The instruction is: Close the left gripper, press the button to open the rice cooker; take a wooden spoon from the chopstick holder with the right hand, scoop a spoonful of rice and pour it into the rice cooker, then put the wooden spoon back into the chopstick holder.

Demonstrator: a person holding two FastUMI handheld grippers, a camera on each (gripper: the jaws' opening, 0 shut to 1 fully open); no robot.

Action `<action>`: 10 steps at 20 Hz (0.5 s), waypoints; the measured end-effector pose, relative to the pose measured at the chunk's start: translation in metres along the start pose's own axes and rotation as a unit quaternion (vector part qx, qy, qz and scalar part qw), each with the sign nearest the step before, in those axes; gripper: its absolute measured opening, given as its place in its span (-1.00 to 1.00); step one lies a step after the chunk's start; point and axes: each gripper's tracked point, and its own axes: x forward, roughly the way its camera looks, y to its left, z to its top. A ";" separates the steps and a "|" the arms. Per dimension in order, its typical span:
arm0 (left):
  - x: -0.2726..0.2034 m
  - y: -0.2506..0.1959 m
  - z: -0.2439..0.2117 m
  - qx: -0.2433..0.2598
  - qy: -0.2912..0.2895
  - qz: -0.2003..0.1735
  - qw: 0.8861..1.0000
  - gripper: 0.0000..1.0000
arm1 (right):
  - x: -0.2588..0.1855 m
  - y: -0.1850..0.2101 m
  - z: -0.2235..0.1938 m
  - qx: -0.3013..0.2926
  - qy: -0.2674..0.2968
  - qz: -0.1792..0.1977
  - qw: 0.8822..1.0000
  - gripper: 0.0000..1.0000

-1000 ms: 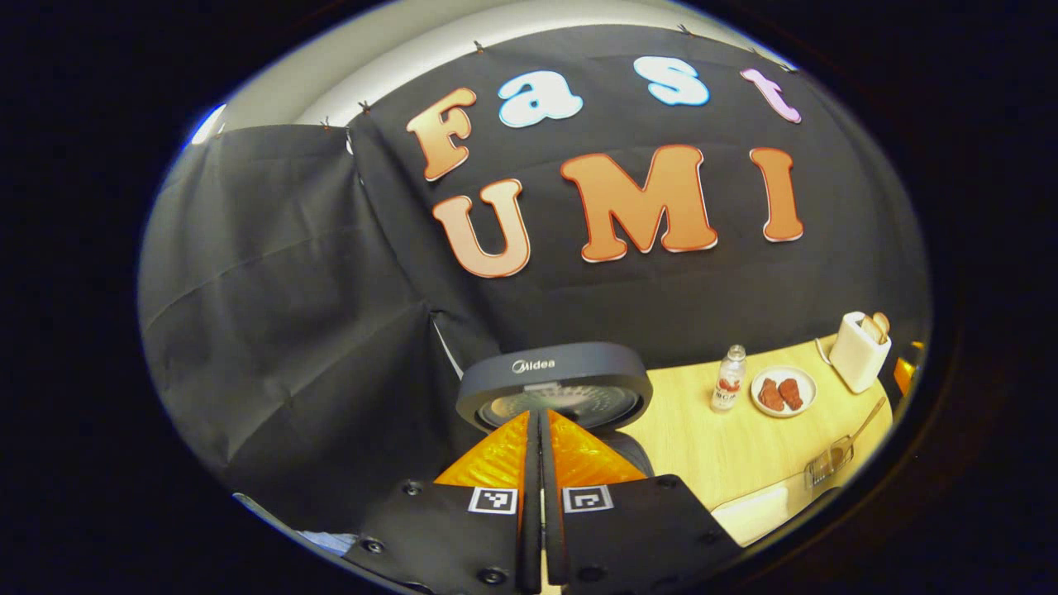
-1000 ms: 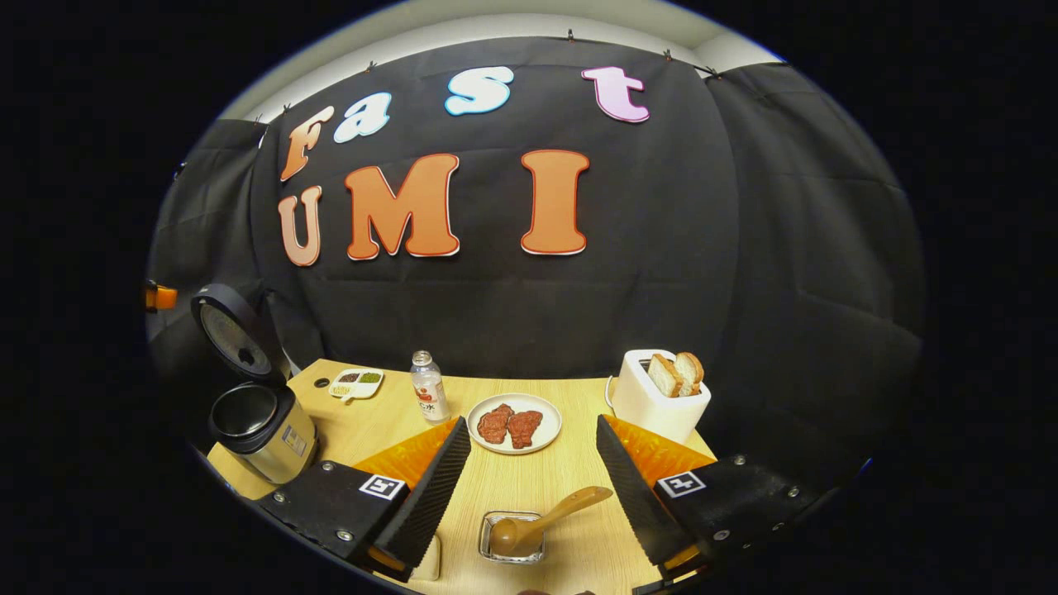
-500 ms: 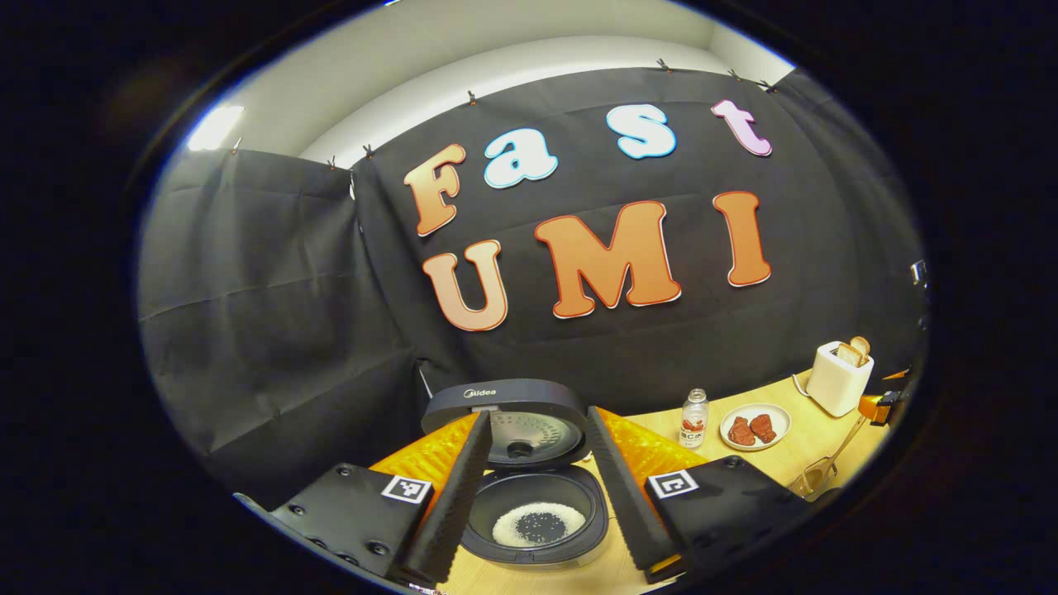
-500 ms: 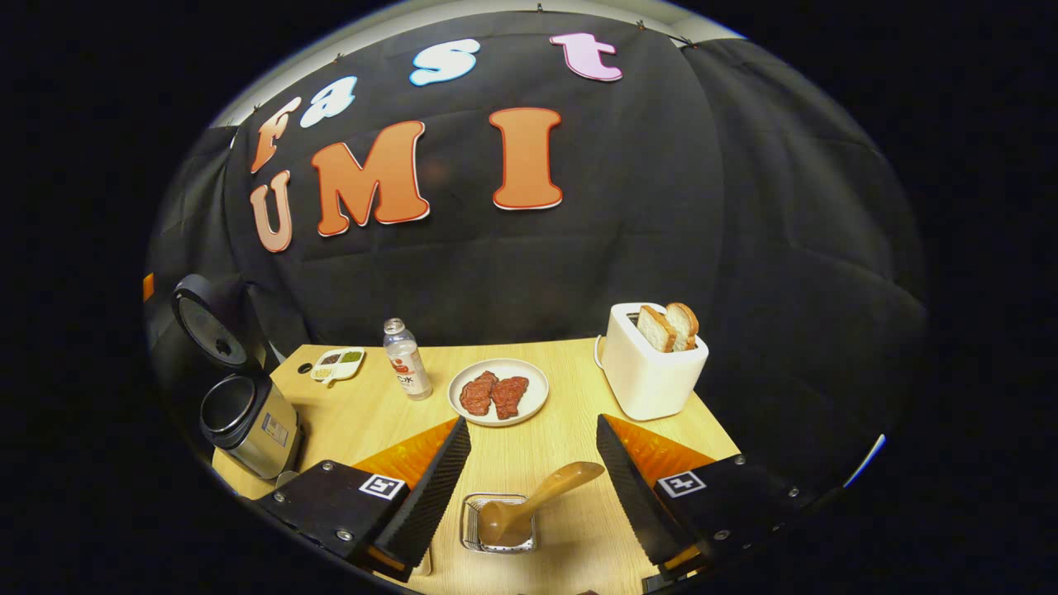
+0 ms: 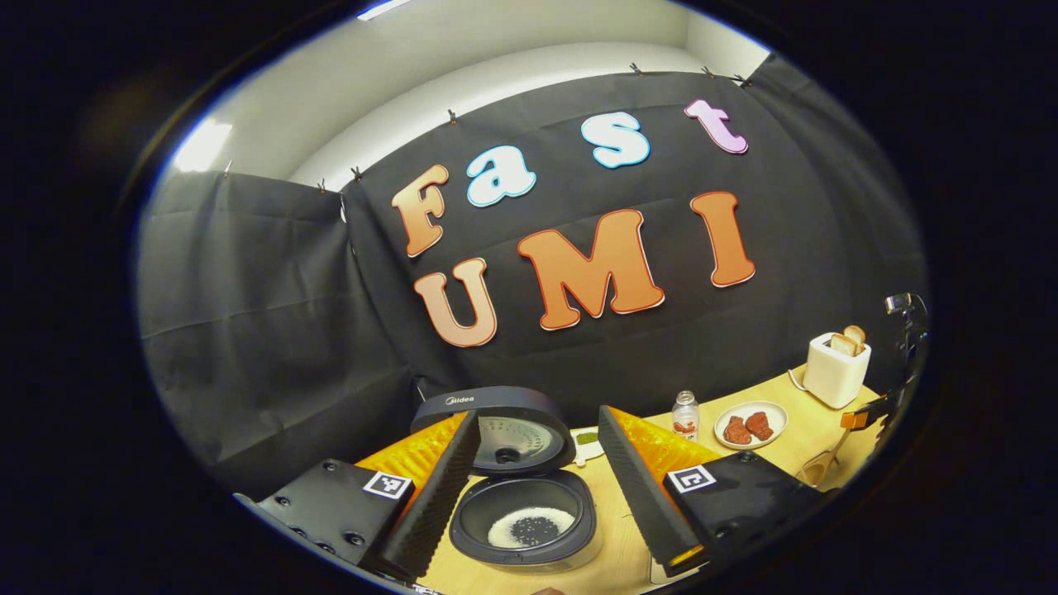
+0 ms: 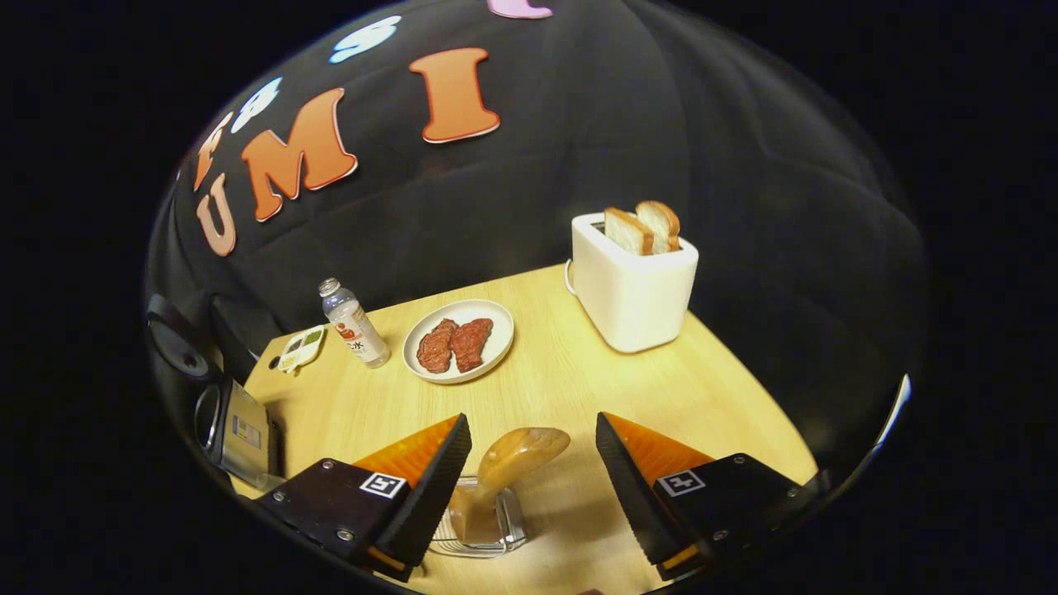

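Wooden table (image 6: 579, 372): both claws gape; right claw (image 6: 533, 430) straddles wooden spoon (image 6: 517, 454), chopstick holder (image 6: 496, 529) partly hidden.

Toaster (image 6: 632, 285) with bread, plate (image 6: 459, 341) of meat, bottle (image 6: 351, 323).

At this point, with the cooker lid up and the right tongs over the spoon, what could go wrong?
The wooden spoon leans in a small clear chopstick holder; a grab by the open right tongs might tip the holder. The spoon's handle slants, so the grip may slip. The left tongs hang open near the rice cooker, possibly crowding the pour.
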 end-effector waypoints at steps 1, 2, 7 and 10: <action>-0.001 0.000 -0.002 0.001 0.002 0.002 1.000 0.76 | 0.005 0.001 -0.006 0.014 0.009 0.004 1.000 0.86; -0.001 -0.001 -0.004 0.003 0.006 0.003 1.000 0.76 | 0.010 0.002 -0.011 0.027 0.015 0.005 1.000 0.82; -0.005 0.012 -0.014 0.005 0.016 0.017 1.000 0.76 | 0.022 0.021 -0.029 0.094 0.038 0.036 0.994 0.24; -0.007 0.022 -0.018 0.005 0.018 0.025 1.000 0.76 | 0.020 0.031 -0.036 0.105 0.052 0.042 0.992 -0.24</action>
